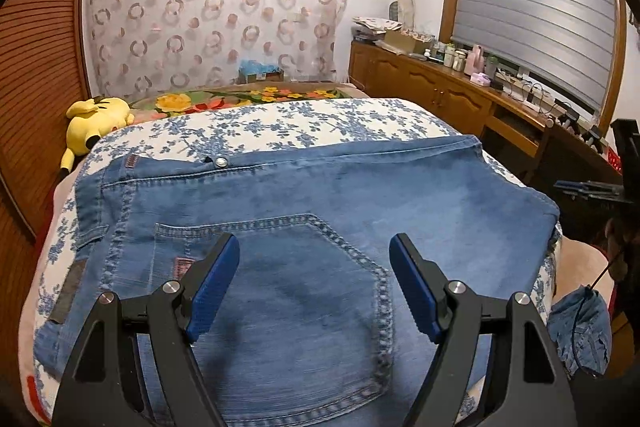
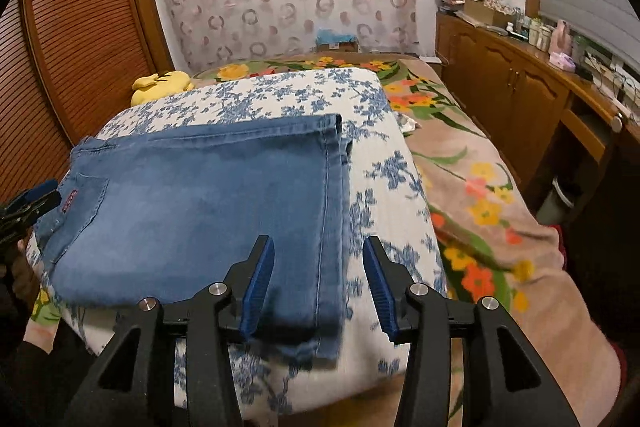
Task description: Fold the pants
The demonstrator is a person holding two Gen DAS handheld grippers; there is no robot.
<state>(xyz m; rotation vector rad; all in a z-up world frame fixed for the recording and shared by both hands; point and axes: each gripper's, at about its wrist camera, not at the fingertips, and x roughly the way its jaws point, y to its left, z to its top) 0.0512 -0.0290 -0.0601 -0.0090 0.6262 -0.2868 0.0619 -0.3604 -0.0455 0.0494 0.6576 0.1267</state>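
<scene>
On the blue-flowered quilt [image 2: 372, 183]: jeans [image 2: 192, 211], folded flat; heavy, limp denim, best pinched at thick hem or waistband; left gripper [image 1: 314, 283] and right gripper [image 2: 318, 279] jaws wide, empty.

A pair of blue denim pants [image 1: 320, 211] lies flat, folded into a broad rectangle. In the left wrist view they fill the lower centre, from about 9 o'clock round to 3 o'clock. A back pocket [image 1: 280, 307] with pale stitching faces up toward 6 o'clock. The waistband, with a metal button [image 1: 219, 161], runs toward 11 o'clock. In the right wrist view the pants [image 2: 200, 211] sit left of centre. A straight seamed edge runs from 12 o'clock down to 6 o'clock, where a hem corner hangs slightly. A small red tag shows near 9 o'clock.
</scene>
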